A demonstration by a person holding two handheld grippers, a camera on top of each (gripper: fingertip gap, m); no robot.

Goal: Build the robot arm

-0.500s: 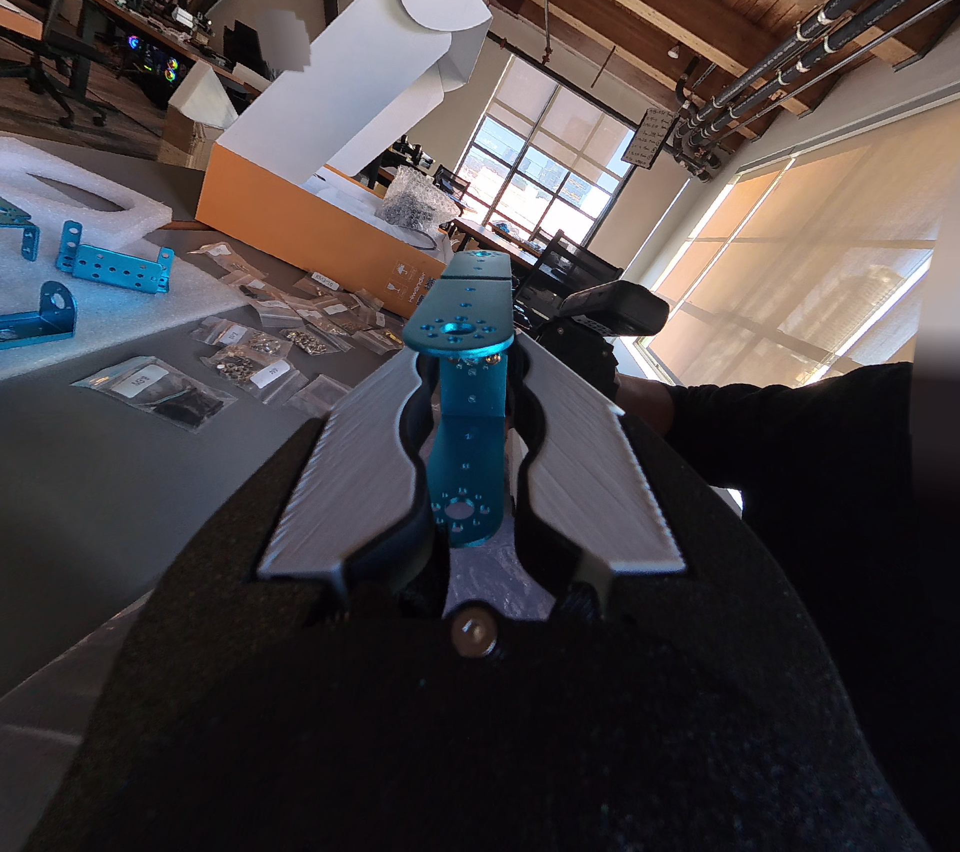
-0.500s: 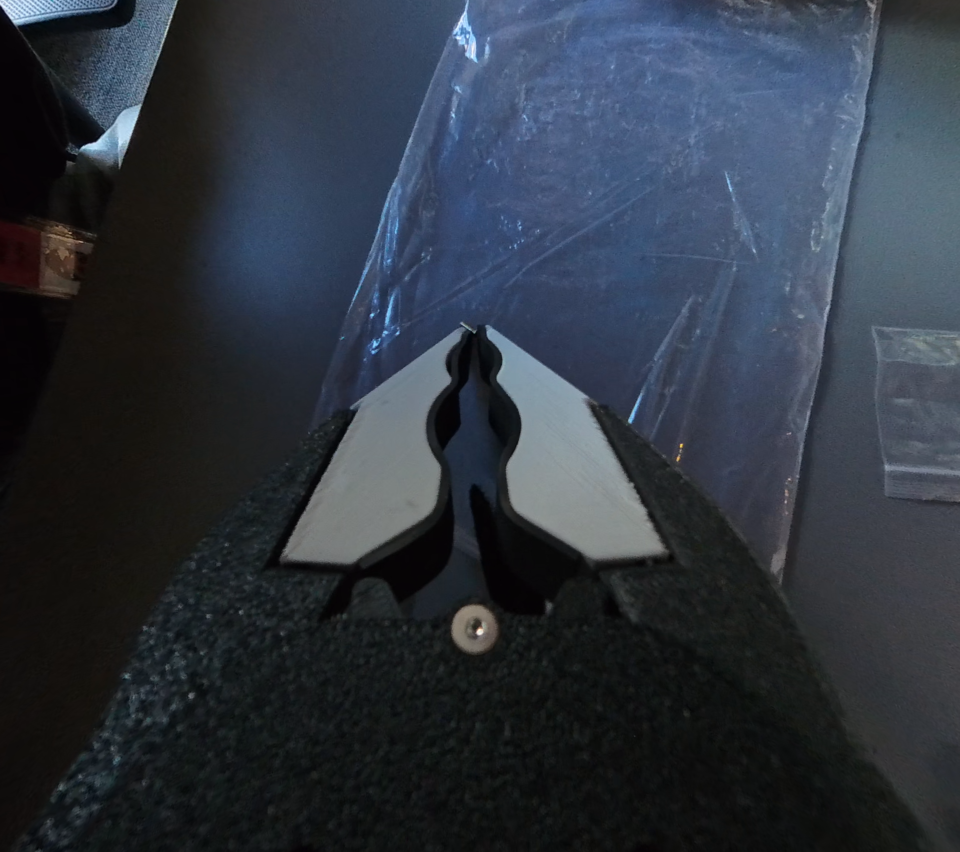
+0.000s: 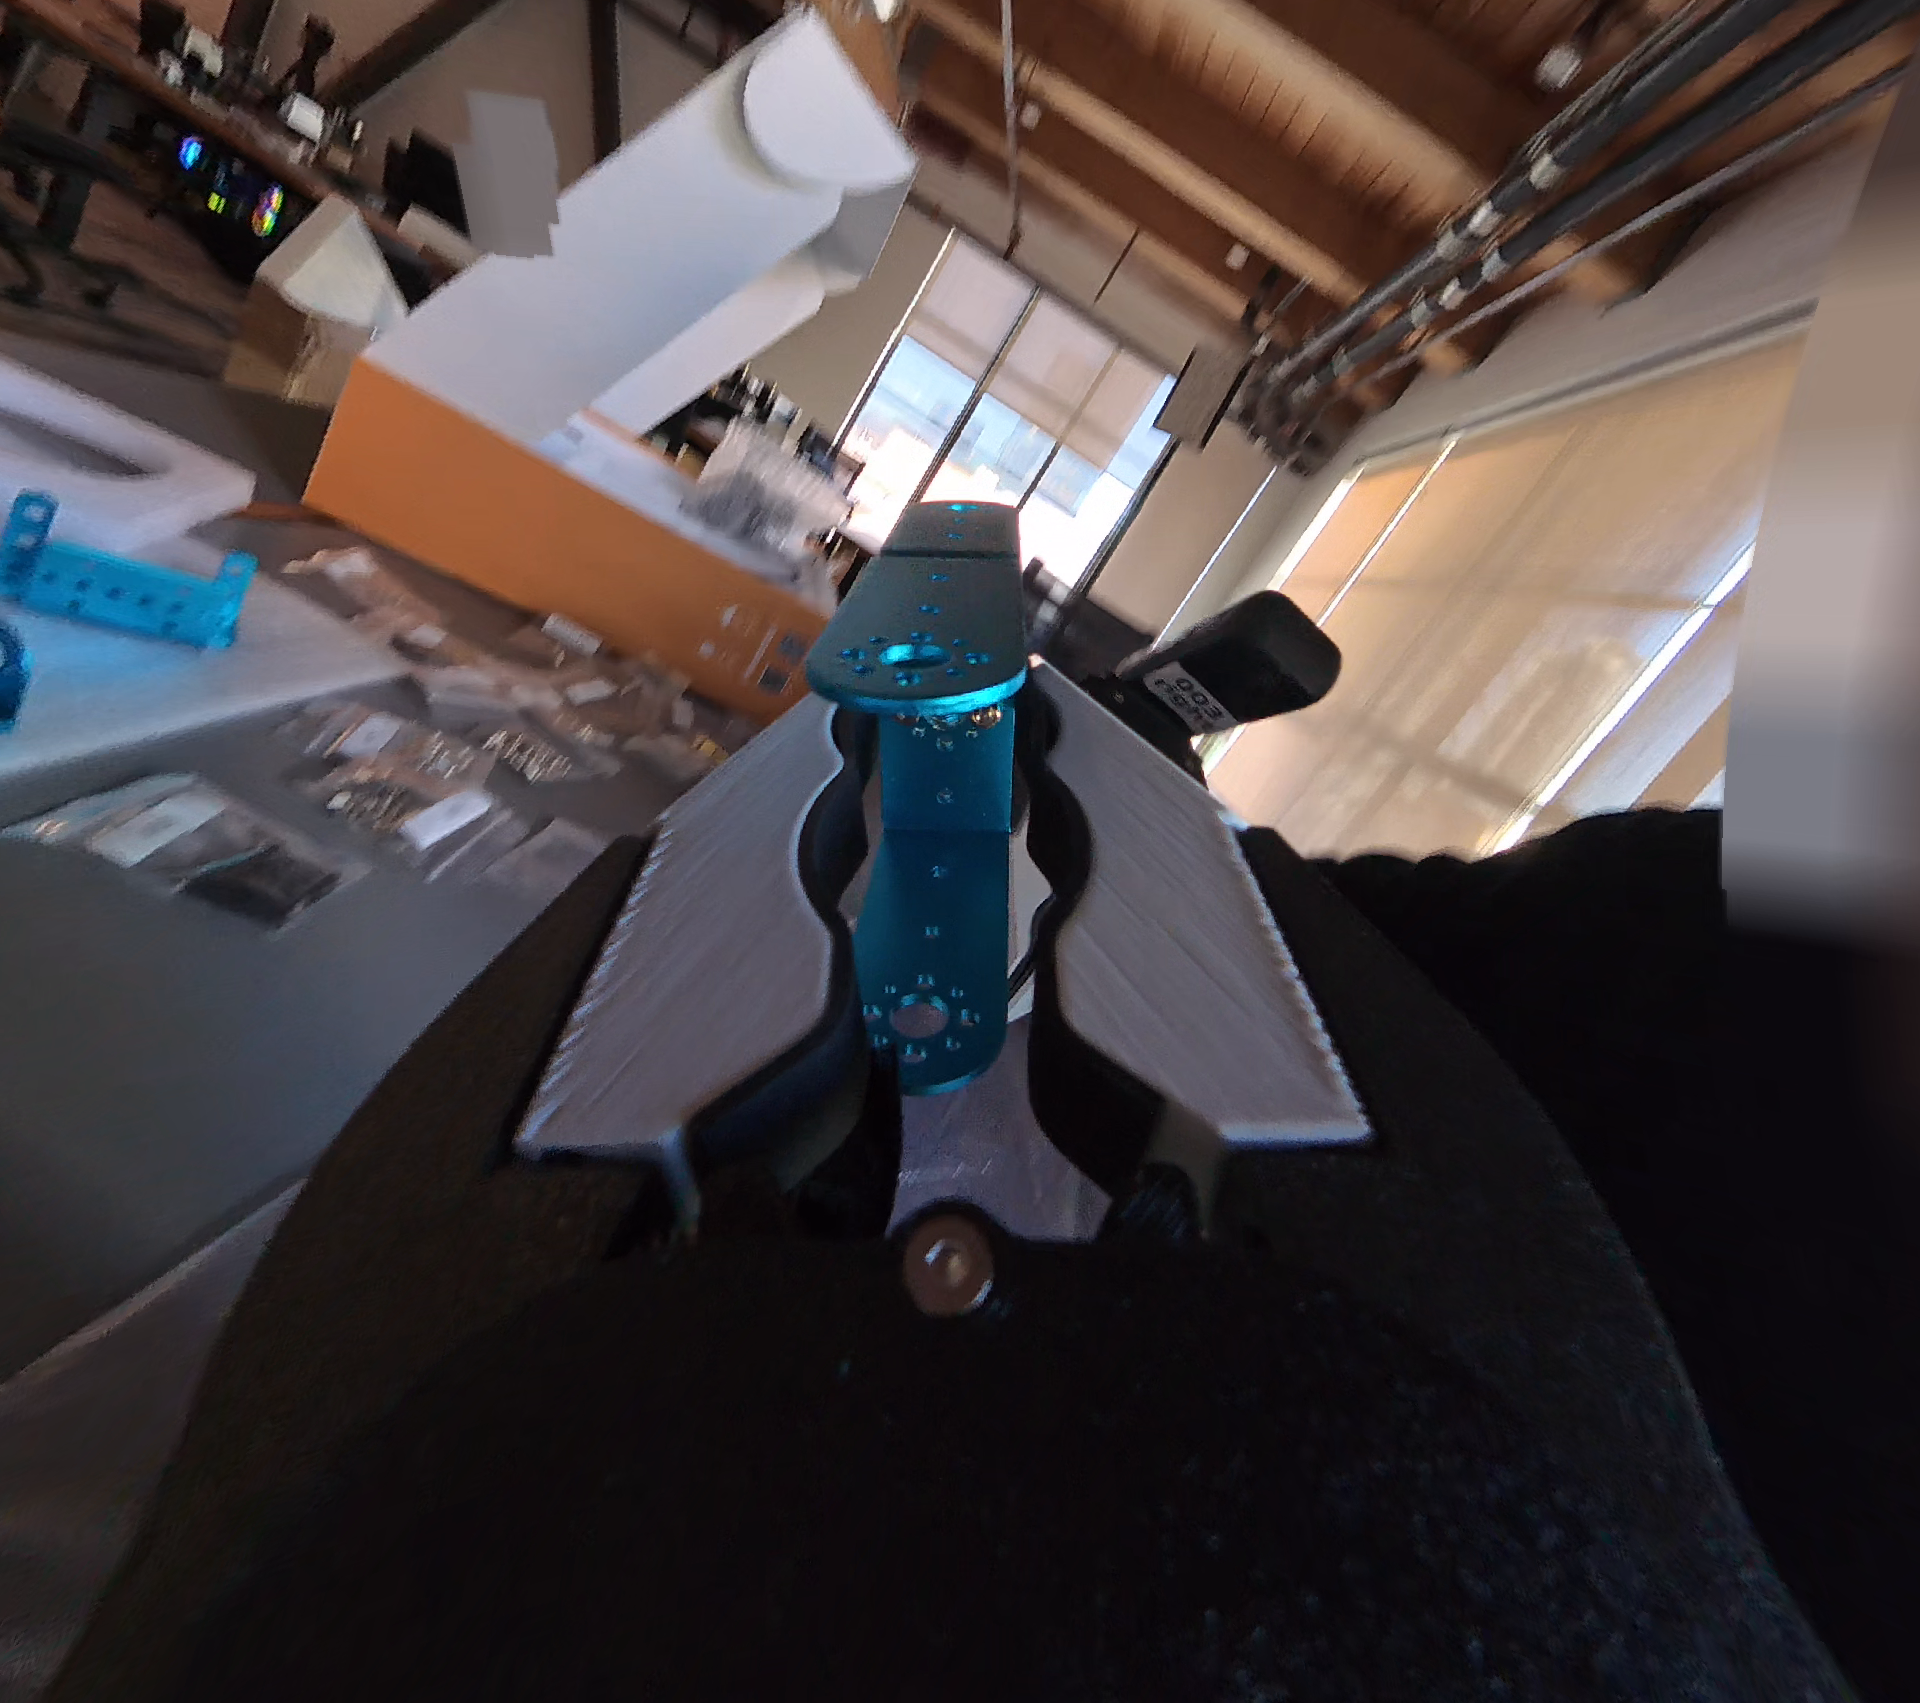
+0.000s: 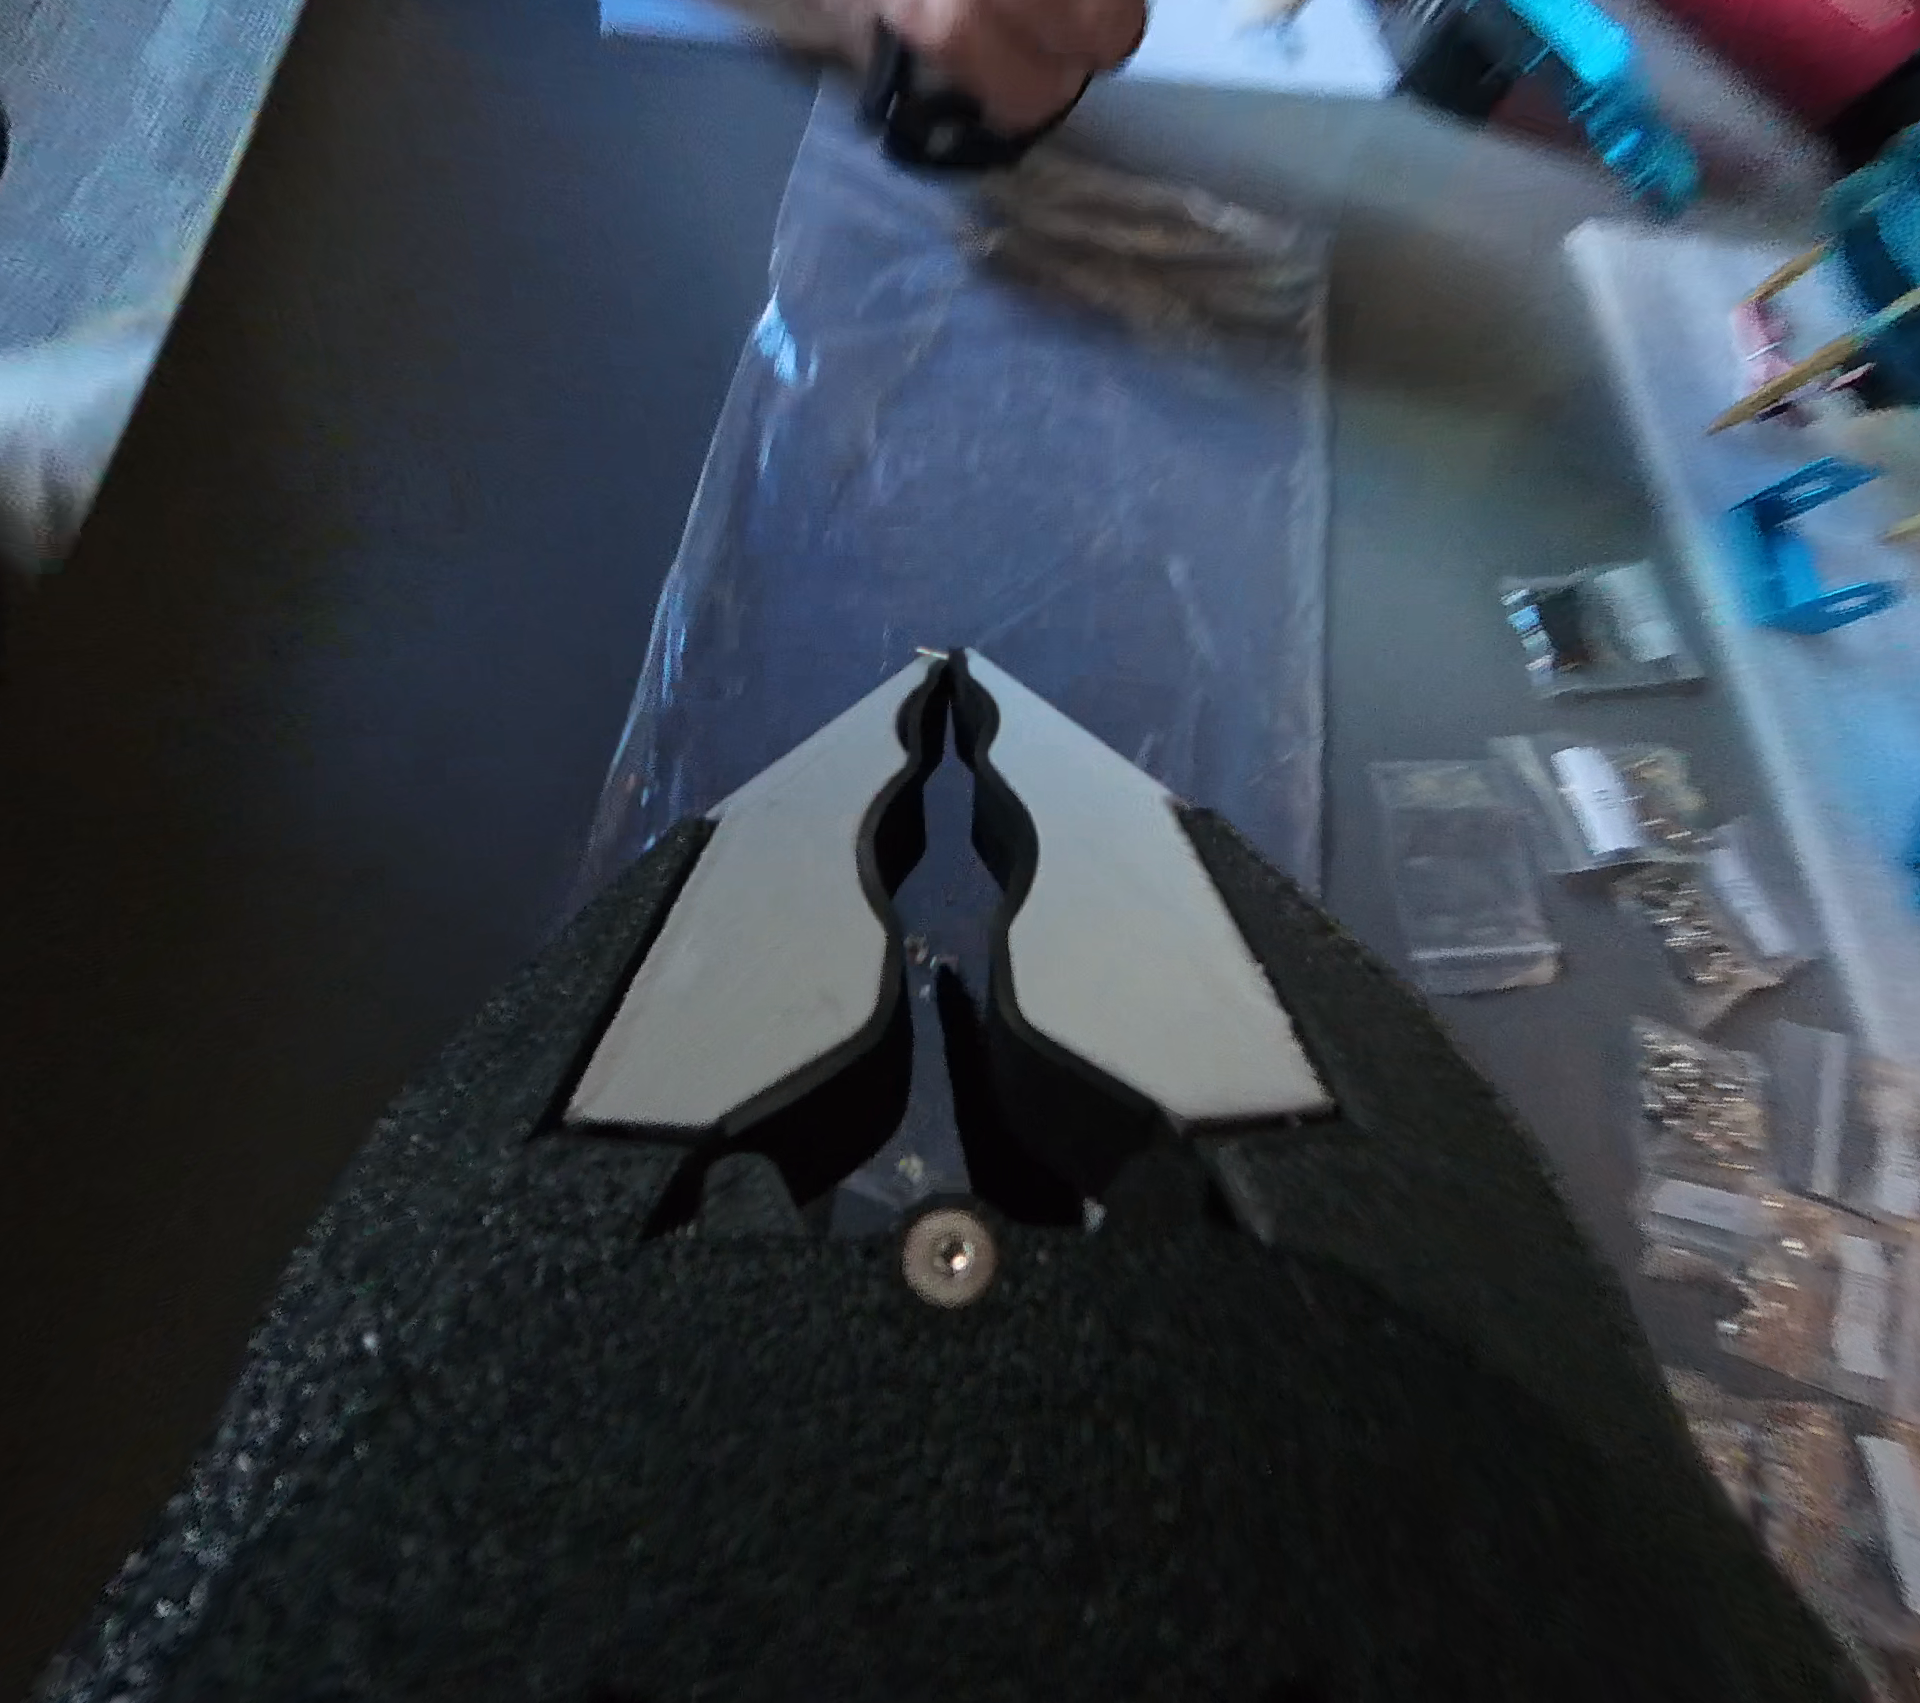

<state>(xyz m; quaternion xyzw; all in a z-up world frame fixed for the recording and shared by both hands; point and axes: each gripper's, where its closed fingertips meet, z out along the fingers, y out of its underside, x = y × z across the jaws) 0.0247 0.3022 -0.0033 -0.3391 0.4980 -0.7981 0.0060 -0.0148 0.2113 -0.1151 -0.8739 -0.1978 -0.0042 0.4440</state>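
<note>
The blue metal bracket (image 3: 940,832) sits clamped between the jaws of the left hand-held gripper (image 3: 930,718), raised above the bench (image 3: 187,1030); it looks stiff, light and slick, best held across its flat faces. The right hand-held gripper (image 4: 951,666) is closed, seemingly pinching a thin, limp clear plastic bag (image 4: 1039,490). Farther off lie small parts packets (image 3: 416,780) and an orange box (image 3: 540,510).

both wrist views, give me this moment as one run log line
left tool: shut on blue bracket, lifted | right tool: shut, over clear plastic bag | table: small parts bags
</note>
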